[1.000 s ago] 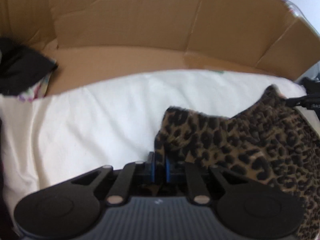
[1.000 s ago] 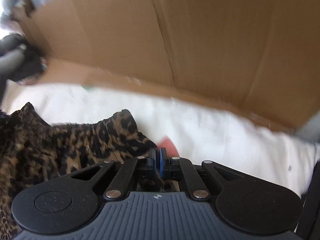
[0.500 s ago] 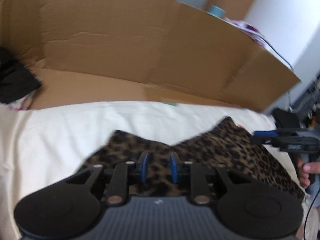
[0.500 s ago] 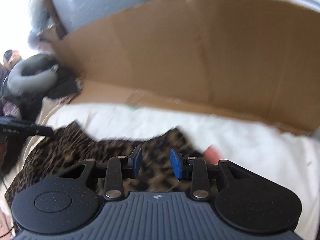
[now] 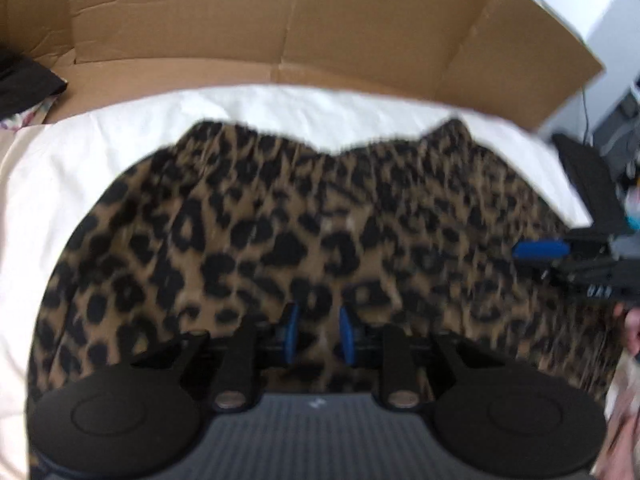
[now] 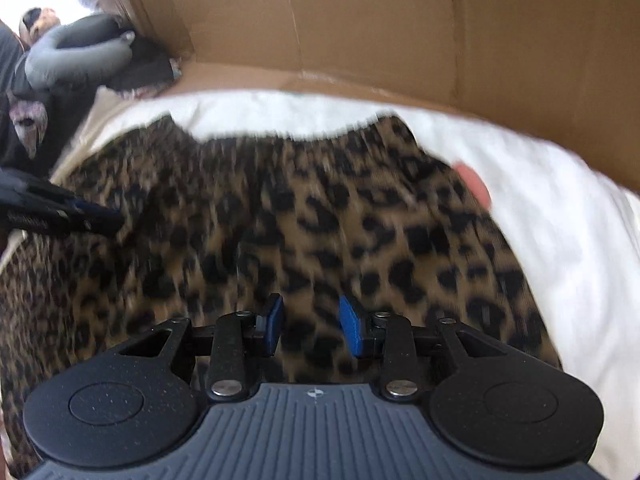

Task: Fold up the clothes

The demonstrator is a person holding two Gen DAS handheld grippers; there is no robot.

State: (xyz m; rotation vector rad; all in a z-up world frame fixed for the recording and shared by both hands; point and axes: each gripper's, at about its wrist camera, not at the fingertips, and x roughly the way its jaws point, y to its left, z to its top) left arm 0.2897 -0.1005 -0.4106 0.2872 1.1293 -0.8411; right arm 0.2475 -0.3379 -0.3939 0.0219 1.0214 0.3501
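While both grippers hang over it, the leopard-print garment [image 5: 304, 216] lies spread on the white sheet [image 5: 100, 152], filling the middle of both wrist views, its scalloped top edge just short of the cardboard behind. The left gripper [image 5: 318, 334] has its blue pads a little apart with nothing pinched; only the print shows in the gap beneath them. The right gripper [image 6: 312, 326] stands somewhat wider, its jaws likewise parted and gripping nothing, the cloth lying below them rather than between the pads. In the left view the right gripper's blue fingertip reaches in from the right edge, over the garment's side; in the right view the left gripper comes in from the left edge the same way.

Across the top of both frames runs a big flattened cardboard box [image 5: 320, 24], its flaps standing up like a wall and its floor bare where I can see it. At the upper left of the left view a dark bundle of cloth [image 5: 24, 84] sits on the cardboard's end. In the upper left of the right view lies a grey neck pillow [image 6: 76, 56]. A small pink patch [image 6: 474, 184] shows at the garment's right edge; I cannot tell what it is.
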